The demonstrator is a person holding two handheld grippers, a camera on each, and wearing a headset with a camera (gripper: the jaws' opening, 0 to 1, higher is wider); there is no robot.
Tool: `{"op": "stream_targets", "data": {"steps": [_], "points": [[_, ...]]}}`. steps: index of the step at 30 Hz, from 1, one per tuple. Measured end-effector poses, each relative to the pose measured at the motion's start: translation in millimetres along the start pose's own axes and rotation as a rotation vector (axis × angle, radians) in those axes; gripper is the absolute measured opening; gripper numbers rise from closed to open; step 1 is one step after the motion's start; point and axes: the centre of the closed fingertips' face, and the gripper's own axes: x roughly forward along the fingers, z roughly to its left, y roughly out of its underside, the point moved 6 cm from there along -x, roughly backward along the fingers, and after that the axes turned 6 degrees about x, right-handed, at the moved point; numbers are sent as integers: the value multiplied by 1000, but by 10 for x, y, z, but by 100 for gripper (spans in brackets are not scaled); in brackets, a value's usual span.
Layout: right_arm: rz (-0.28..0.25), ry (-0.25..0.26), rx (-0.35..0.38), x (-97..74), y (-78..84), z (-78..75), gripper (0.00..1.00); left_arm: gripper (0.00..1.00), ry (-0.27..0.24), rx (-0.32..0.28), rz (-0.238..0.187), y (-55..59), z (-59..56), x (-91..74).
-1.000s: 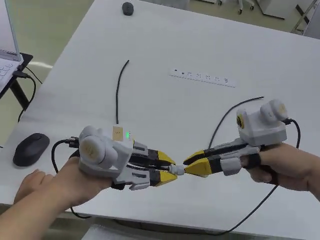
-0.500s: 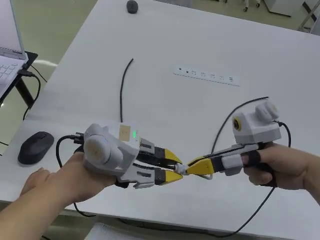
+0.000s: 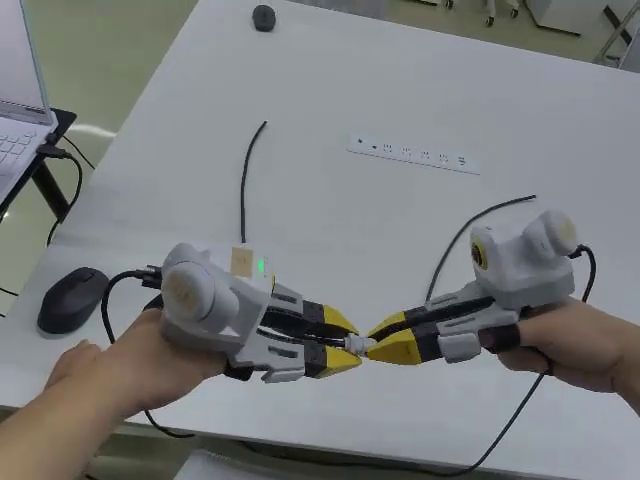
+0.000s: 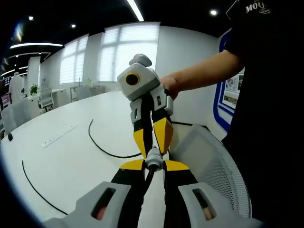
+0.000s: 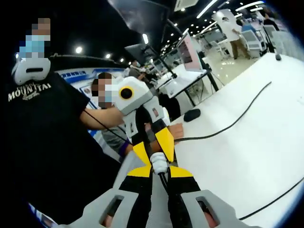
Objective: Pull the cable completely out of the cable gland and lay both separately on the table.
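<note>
Over the worktop's (image 3: 400, 90) near edge the cable gland (image 4: 154, 158) is clamped in the left tongs (image 3: 346, 342) and the cable (image 4: 149, 178), not yet drawn out, is seemingly pinched by the narrow right tongs (image 3: 373, 342), so a straight pull apart is called for next.

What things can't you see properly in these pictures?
- How far the cable sits inside the cable gland: head view, the left gripper and right gripper tips cover it.
- Laptop: head view, cut off by the left edge.
- Dark blob far up the head view: too small to name.
</note>
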Motion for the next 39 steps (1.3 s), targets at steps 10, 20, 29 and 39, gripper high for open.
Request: {"op": "stream_targets", "data": {"steps": [10, 20, 29, 39], "points": [[188, 306, -522, 78, -30, 165, 6, 15, 34, -232, -30, 48, 13, -19], [271, 626, -975, 130, -16, 312, 6, 15, 39, -423, -83, 9, 74, -63], [243, 645, -946, 114, -10, 257, 7, 15, 25, -386, -64, 5, 89, -40], [11, 508, -479, -58, -47, 189, 30, 15, 10, -139, -58, -56, 20, -22]]}}
